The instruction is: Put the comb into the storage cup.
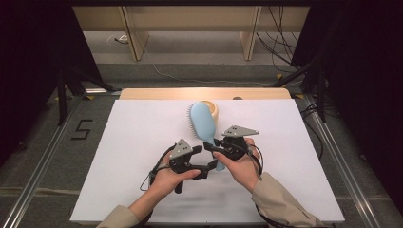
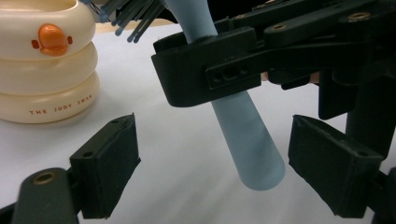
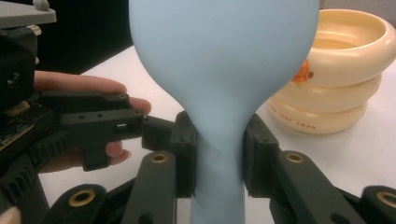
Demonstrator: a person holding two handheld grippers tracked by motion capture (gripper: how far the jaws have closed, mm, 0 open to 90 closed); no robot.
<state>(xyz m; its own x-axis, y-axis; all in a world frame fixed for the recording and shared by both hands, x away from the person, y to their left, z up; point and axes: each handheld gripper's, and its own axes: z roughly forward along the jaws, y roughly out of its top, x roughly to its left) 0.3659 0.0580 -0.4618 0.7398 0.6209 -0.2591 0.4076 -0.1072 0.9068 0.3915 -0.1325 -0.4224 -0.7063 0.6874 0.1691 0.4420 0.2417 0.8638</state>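
Hairbrush (image 3: 219,93) handle clamped in right gripper (image 3: 218,154) jaws.

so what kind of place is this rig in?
Probably a lab recording station, not a home: a white board on a table, dark curtains at both sides, loose cables on the floor, and a "5" taped there.

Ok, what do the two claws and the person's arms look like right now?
Both are black two-jaw tools. The left claw and right claw each carry a grey three-cornered plate on top and trail black cables. The sleeves are beige.
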